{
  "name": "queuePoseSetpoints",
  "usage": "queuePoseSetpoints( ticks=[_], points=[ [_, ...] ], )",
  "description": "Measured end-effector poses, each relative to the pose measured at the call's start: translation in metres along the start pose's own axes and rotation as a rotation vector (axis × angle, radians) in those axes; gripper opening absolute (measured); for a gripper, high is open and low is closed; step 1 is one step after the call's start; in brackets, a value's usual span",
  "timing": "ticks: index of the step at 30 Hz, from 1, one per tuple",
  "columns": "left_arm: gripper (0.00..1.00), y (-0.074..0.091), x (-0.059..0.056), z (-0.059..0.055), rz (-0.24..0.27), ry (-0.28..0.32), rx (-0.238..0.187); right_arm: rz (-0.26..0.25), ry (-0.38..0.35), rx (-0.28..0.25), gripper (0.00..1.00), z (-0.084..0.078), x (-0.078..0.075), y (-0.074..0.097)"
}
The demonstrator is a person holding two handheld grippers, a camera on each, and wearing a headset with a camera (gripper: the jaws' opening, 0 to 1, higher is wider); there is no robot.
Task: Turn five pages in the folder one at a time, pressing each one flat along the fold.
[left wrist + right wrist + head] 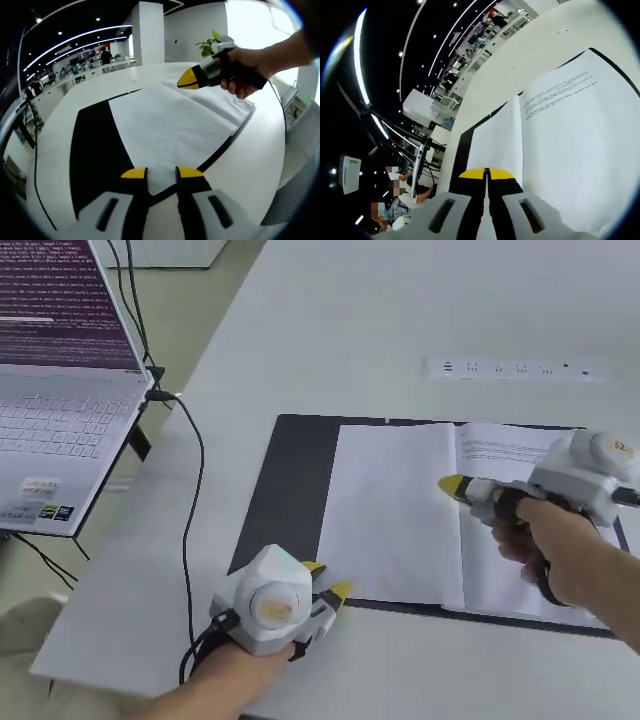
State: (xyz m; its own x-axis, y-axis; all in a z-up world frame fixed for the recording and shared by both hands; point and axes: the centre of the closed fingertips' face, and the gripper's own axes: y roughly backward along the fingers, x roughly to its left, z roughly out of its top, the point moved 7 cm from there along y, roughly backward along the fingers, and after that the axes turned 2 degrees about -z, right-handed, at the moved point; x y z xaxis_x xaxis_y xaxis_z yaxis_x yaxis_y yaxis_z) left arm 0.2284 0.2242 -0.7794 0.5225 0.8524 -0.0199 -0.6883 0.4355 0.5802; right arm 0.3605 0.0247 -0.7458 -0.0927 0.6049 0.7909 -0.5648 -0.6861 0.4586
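The folder (295,490) lies open on the table (350,320). My right gripper (450,485), jaws closed, sits at the fold (458,530); my left gripper (328,580), jaws slightly apart, at its near edge — a dragging tip could crease the page (390,510).

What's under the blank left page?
The black folder cover sticks out past the left page on its left and near edges. Whether other sheets lie beneath it is hidden.

left gripper (331,579) low and near the person, jaws a little apart, tips aimed forward-right. right gripper (451,485) jaws closed tip to tip, aimed left; right hand (545,540) wrapped round its handle.
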Motion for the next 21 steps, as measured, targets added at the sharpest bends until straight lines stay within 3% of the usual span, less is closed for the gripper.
queuePoseSetpoints(
  ticks=[11, 17, 21],
  points=[
    [0.2, -0.002, -0.001, 0.0, 0.009, 0.001, -0.002, -0.002, -0.101, -0.058, 0.0, 0.041, -0.023, -0.028],
    [0.2, -0.002, -0.001, 0.0, 0.009, -0.002, -0.002, -0.014, -0.089, -0.043, 0.0, 0.06, -0.025, -0.045],
    [0.2, -0.002, -0.001, 0.001, 0.011, -0.001, -0.001, -0.015, -0.134, -0.058, 0.0, 0.069, -0.033, -0.056]
  ],
)
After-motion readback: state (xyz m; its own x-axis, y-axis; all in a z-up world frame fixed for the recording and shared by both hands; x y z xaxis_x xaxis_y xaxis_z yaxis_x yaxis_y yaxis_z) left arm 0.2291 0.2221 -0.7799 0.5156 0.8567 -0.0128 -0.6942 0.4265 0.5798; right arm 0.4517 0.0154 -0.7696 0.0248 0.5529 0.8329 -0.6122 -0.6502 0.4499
